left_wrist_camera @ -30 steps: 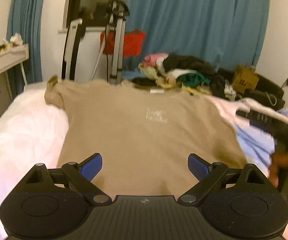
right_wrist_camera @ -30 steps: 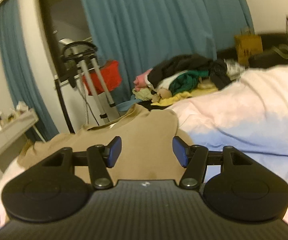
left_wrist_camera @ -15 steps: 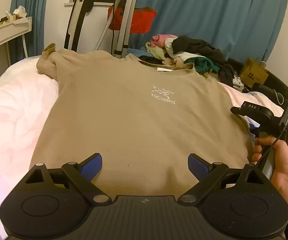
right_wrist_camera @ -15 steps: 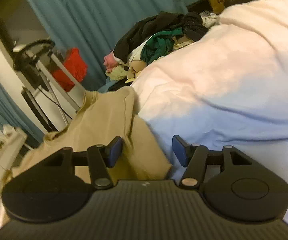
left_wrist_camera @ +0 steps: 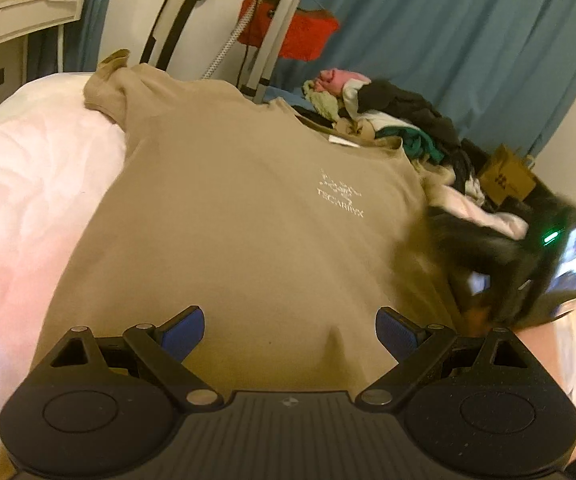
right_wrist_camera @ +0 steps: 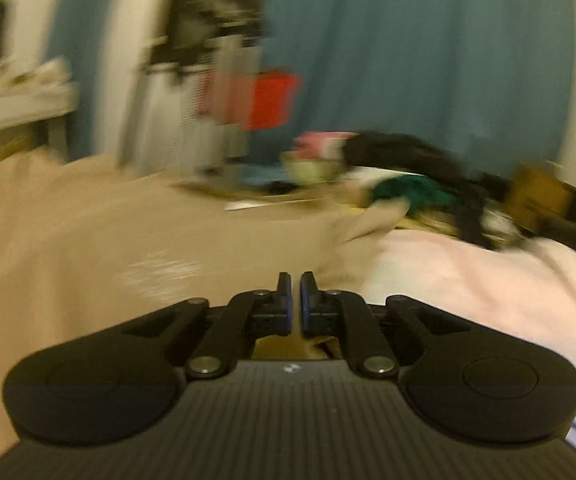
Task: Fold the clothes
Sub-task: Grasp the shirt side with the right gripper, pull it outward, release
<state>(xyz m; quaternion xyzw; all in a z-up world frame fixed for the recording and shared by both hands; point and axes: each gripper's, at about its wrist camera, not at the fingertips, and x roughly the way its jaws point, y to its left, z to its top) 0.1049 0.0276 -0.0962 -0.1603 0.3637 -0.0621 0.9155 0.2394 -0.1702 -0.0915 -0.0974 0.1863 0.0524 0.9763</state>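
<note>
A tan T-shirt (left_wrist_camera: pixel 228 208) lies spread flat on the bed (left_wrist_camera: pixel 20 200), filling the middle of the left wrist view, its white print right of centre. The left tongs (left_wrist_camera: pixel 288 330) hang low in the frame over the shirt's near hem, blue pads (left_wrist_camera: pixel 182 330) wide apart with nothing pinched between them. At the right edge the right tongs (left_wrist_camera: pixel 500 264) show as a dark blur at the shirt's side. In the right wrist view, all smeared, the right tongs (right_wrist_camera: pixel 295 304) have just snapped closed, pads nearly touching; whether cloth is caught between them cannot be told. A pile of clothes (left_wrist_camera: pixel 392 120) sits past the collar, before a blue curtain (left_wrist_camera: pixel 468 40).
</note>
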